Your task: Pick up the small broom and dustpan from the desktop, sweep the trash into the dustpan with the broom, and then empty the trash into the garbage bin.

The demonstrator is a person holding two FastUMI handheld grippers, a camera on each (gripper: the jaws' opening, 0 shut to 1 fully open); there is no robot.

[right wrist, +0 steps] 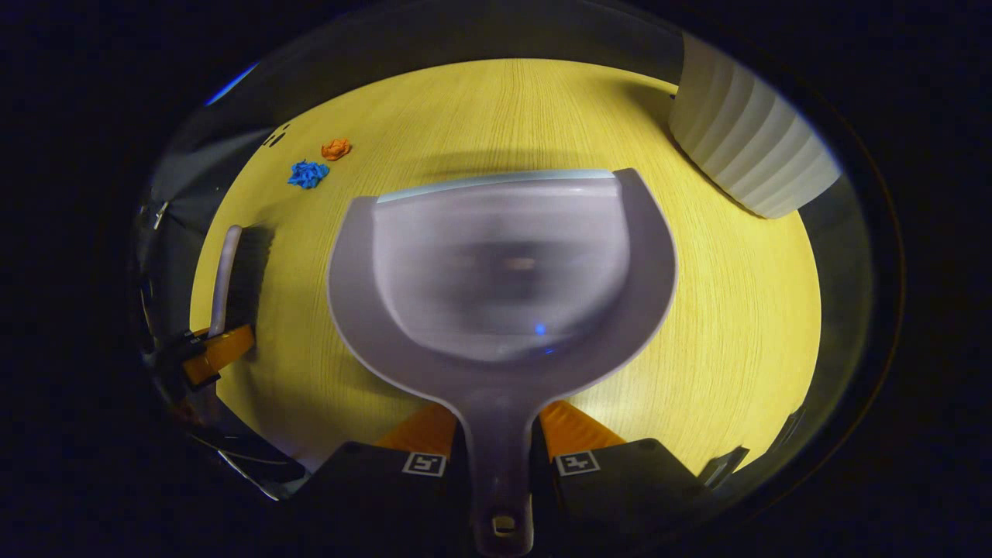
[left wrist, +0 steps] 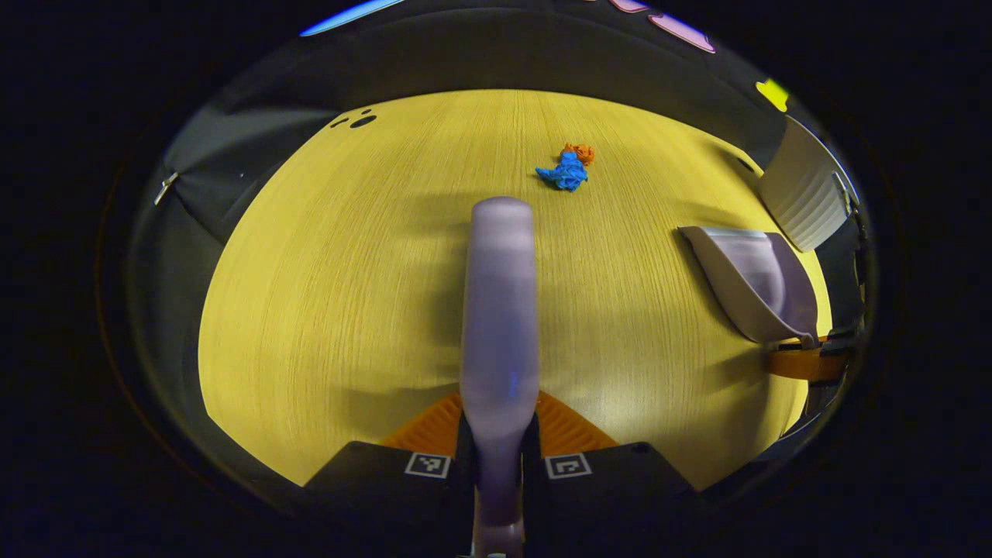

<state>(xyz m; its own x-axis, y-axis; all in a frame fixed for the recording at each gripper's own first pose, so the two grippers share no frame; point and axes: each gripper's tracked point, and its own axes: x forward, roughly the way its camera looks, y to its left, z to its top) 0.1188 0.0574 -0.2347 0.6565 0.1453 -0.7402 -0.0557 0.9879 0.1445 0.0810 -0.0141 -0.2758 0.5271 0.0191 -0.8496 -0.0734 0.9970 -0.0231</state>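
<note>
Left gripper [left wrist: 500, 434]: clamped on the broom [left wrist: 500, 310] by its handle, both fingers pressing the sides, so the head points out over the desktop [left wrist: 325, 294] toward the trash.
Right gripper [right wrist: 496, 446]: closed tight on the dustpan [right wrist: 500, 263] handle, holding the pan low with its open lip facing the far edge, ready to receive the sweepings.
Trash: 2 crumpled scraps, 1 blue paper ball [left wrist: 566, 174] and 1 orange paper ball [left wrist: 580, 152], touching or just beside each other near the far edge, well ahead of the broom and not yet swept.
Dustpan from the left gripper view: it sits toward the desktop's right edge, well apart from the scraps, so it likely needs to come closer.
Garbage bin [right wrist: 748, 147]: ribbed and pale, at the far right corner, near the dustpan hand, which suits the final emptying.
Stage: both tools appear picked up; sweeping seems next.
</note>
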